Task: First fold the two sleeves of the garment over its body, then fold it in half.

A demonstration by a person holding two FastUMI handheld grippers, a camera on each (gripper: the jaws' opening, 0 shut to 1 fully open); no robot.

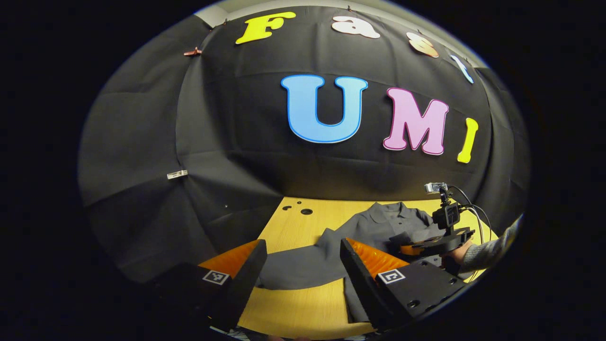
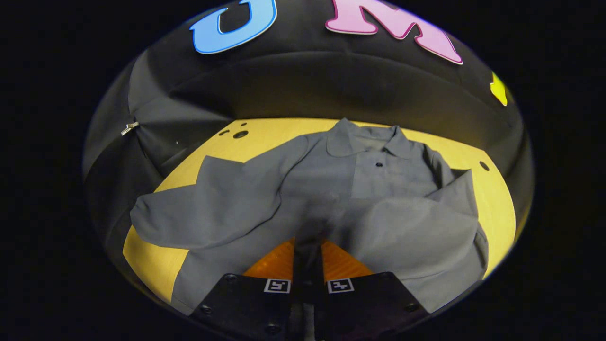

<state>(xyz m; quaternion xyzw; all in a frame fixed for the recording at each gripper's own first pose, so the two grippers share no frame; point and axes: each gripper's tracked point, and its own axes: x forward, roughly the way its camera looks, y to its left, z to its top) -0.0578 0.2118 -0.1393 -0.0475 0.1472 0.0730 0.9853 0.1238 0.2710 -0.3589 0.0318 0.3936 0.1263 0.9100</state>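
Here the grey garment (image 2: pixel 331 189) lies face up on the wooden table (image 2: pixel 492 199), collar at the far side. In the right gripper view one sleeve (image 2: pixel 416 222) is already drawn across the body, while the other sleeve (image 2: pixel 208 208) stretches out flat to the left. The right gripper (image 2: pixel 307 251) has its fingers drawn close together with a pinch of grey cloth between them, near the cuff of the folded sleeve. The left gripper (image 1: pixel 303 265) hangs with its fingers wide apart and nothing between them, above the outstretched sleeve near its end. The cloth looks light, soft and limp, so it will likely sag and wrinkle when lifted. I would take the free sleeve at its cuff edge, pinching both layers, and drag it low across the body.
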